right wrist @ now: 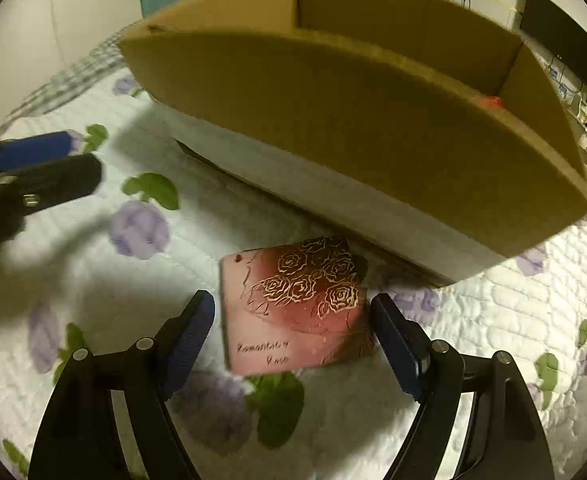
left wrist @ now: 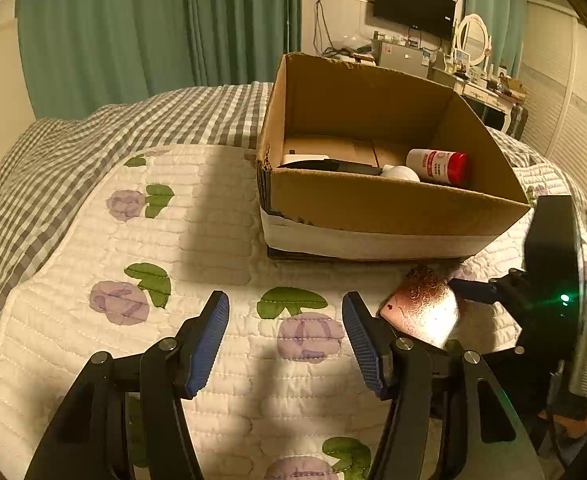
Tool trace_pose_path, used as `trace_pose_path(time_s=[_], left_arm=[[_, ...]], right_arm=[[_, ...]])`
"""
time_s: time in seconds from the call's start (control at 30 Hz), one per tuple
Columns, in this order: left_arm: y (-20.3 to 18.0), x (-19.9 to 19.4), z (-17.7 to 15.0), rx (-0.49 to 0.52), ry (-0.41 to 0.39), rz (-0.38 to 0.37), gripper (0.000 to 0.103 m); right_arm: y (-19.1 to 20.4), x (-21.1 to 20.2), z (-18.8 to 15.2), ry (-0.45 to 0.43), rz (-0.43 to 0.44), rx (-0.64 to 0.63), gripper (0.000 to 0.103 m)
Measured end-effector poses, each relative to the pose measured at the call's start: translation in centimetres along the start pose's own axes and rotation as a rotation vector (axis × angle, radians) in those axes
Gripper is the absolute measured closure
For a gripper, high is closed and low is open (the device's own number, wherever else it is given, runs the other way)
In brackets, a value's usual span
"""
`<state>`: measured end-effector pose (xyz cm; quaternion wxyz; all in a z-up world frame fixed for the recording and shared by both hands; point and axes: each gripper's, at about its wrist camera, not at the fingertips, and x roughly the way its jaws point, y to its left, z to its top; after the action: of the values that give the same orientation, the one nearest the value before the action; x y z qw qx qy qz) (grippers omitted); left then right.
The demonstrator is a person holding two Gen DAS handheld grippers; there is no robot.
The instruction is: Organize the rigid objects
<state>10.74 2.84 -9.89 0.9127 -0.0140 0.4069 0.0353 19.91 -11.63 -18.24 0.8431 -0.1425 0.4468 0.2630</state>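
- Right gripper (right wrist: pixel 293 326): jaws stand wide apart, angled down at the bed, holding nothing. The blue ribbed pads flank the pink rose-printed box (right wrist: pixel 295 306) on either side without touching it; judged a line-up for a grasp across the box's width.
- Pink rose-printed box: lies flat on the quilt (right wrist: pixel 493 320), straight ahead at 12 o'clock of the right gripper, just beside the near wall of the cardboard box (right wrist: pixel 333 120). Flat, square-cornered, rigid; glossy pink-to-red face with gold line roses and script lettering. In the left wrist view it glares under the light.
- Left gripper (left wrist: pixel 285 332): jaws likewise open wide and empty, over bare quilt. The pink box sits at its 2 o'clock, just outside the right-hand pad. Judged to be standing by, leaving the pick to the other hand.
- Quilt: white, stitched in soft ridges, with lilac flowers and green leaves; a yielding surface, so the box may sink or tilt when pressed.
- Cardboard box: open-topped, plain brown corrugated, white band round its base, at 1 o'clock of the left gripper. Judged the collecting bin: a white bottle with red cap (left wrist: pixel 437 166), a dark flat item and white items already lie inside.
- Grey checked blanket (left wrist: pixel 93 140): beyond the quilt, at 10 o'clock.
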Motion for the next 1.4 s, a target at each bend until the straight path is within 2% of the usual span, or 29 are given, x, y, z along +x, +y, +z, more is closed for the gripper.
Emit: trace_pose_path(time_s=[0.13,0.17,0.3,0.43,0.53,0.7,0.83,1.0,1.1,1.2,1.4], left_arm=[[0.2,0.3,0.0,-0.005,0.009,0.005,0.041],[0.2,0.3,0.0,-0.007,0.009,0.006,0.041],[0.3,0.1,-0.1,-0.018,0.01,0.012,0.041],[0.1,-1.0,0.0,-0.03,-0.003,0.0,0.041],[-0.4,-2.5,-0.2,-0.028,-0.024,-0.008,0.041],[-0.9,-5.1,0.6,-0.022,-0.073,-0.012,0.041],[-1.0,-7.0,2.4,-0.018,-0.122,-0.024,0.041],[-1.3,-7.6,6.4,0.022,-0.171,-0.017,0.041],[-1.1,-6.4,9.3,0.023,-0.174,-0.029,0.041],[-1.0,-4.4,11.6,0.038,-0.184,0.005,0.041],[0.6,0.7,12.6,0.01,-0.155,0.023,0.041]], right_arm=[[0.0,0.5,-0.2,-0.001,-0.003,-0.01,0.023],[0.0,0.3,-0.3,-0.005,-0.009,-0.015,0.029],[0.0,-1.0,-0.8,-0.036,-0.014,-0.005,0.03],[0.7,-3.9,-1.5,-0.081,-0.042,-0.033,0.031],[1.2,-6.5,-1.7,-0.129,-0.027,-0.019,0.031],[2.6,-11.3,-1.8,-0.237,-0.042,-0.026,0.031],[2.4,-15.1,-0.4,-0.322,-0.066,-0.018,0.031],[0.2,-17.9,3.6,-0.395,-0.113,-0.02,0.031],[-0.9,-18.2,6.5,-0.414,-0.12,-0.001,0.031],[-2.3,-16.7,9.3,-0.402,-0.112,0.017,0.031],[-5.6,-9.6,13.5,-0.291,-0.085,0.059,0.031]])
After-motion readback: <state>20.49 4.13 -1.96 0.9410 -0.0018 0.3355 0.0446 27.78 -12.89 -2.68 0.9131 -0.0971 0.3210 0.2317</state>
